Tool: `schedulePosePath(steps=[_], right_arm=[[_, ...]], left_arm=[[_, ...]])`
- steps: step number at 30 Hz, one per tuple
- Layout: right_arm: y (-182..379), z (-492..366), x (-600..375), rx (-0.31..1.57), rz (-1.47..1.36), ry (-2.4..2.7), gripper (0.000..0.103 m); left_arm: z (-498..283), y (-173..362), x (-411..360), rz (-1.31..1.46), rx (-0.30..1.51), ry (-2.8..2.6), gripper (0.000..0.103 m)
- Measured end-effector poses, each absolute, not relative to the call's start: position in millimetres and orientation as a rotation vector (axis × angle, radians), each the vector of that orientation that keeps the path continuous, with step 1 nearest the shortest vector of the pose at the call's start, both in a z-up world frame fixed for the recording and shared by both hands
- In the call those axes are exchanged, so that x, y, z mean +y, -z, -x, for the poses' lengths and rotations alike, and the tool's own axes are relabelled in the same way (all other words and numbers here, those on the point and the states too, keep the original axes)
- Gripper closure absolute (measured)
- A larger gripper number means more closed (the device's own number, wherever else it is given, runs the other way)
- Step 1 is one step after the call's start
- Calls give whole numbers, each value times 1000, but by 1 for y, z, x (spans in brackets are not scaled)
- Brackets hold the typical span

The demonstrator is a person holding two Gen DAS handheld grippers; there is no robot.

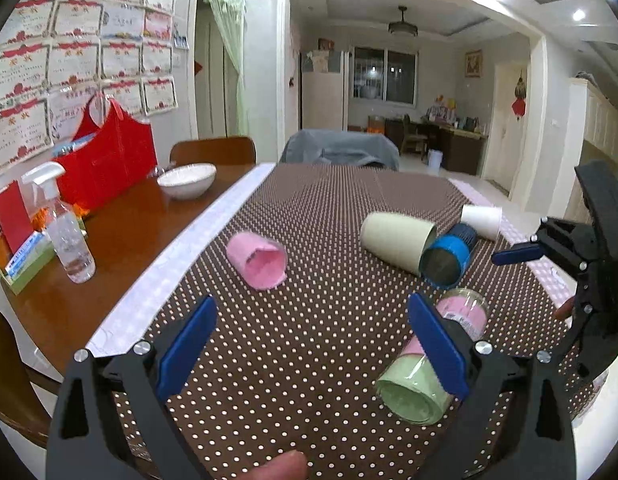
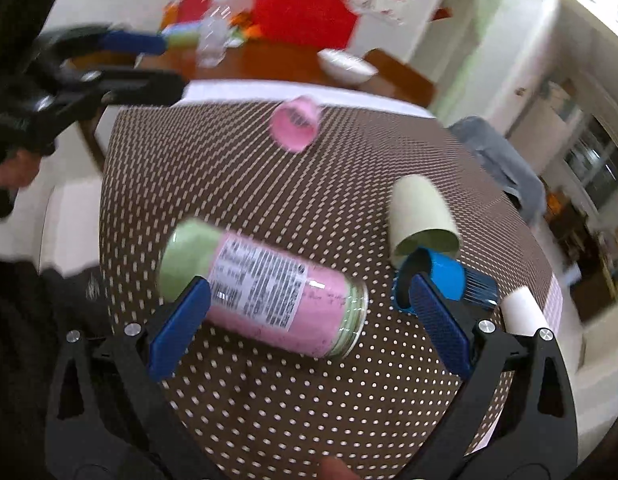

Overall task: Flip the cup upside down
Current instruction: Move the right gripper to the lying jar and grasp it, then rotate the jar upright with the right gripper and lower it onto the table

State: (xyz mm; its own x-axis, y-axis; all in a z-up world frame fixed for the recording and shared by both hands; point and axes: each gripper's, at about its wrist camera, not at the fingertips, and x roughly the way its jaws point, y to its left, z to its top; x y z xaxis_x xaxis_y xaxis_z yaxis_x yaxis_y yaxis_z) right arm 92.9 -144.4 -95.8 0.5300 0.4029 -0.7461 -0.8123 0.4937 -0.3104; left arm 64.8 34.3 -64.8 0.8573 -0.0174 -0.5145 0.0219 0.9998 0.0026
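Cups lie tipped on their sides all over the brown polka-dot tablecloth (image 1: pixel 309 220), none gripped.

Left wrist view: left gripper (image 1: pixel 313 344) w/ blue pads spread wide, nothing between them, hovering over the cloth. Pink cup (image 1: pixel 258 260) ahead, left of centre, on its side, mouth facing the camera. Beige cup (image 1: pixel 395 238) further right, also on its side, its rim touching the blue cup (image 1: pixel 447 258), which lies w/ its open mouth toward the camera. White cup (image 1: pixel 481 221) behind those, near the cloth's far right edge, on its side. Glass jar (image 1: pixel 433 360) w/ pink and green contents lies just beside the right pad, partly hidden by it. Right gripper (image 1: pixel 517 256) comes in from the right edge; only one blue pad is clear, so can't tell its state from here. Off the cloth, on the wooden table (image 1: pixel 121 232): spray bottle (image 1: pixel 63 228), white bowl (image 1: pixel 187 180), red bag (image 1: pixel 109 164).

Right wrist view (blurry): right gripper (image 2: pixel 309 324) pads wide apart, holding nothing. Jar (image 2: pixel 265 284) lies across between them, near the left pad; can't tell if touching. Blue cup (image 2: pixel 441 276) sits just behind the right pad, beige cup (image 2: pixel 421 216) above it, white cup (image 2: pixel 523 312) at the right, pink cup (image 2: pixel 295 128) far back. Left gripper (image 2: pixel 149 64) at upper left, pads apart.
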Motion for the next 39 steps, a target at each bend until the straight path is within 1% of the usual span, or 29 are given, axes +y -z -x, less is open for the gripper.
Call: schedulePosePath(steps=[11,17,22,27,34,39], right_arm=[[116,-109,-106,796,1031,-1099,7],[133,-117,-80,906,1143,-1181,16],[137,-137,-72,991,1079,-1154,18],[135,-160,-73,1079,997,-1125,18],[145,-185,-43,1140,1036,-1068,22],[151,-181,-29,1148,1082,-1041,25]], left_arm=[[-90,95,41,14,643,5,8],[-99,105,49,26,678,1,8],[-106,113,59,50,701,5,8],[-111,118,62,62,713,27,8],[-114,119,64,71,708,46,8],[-110,120,63,71,709,52,8]])
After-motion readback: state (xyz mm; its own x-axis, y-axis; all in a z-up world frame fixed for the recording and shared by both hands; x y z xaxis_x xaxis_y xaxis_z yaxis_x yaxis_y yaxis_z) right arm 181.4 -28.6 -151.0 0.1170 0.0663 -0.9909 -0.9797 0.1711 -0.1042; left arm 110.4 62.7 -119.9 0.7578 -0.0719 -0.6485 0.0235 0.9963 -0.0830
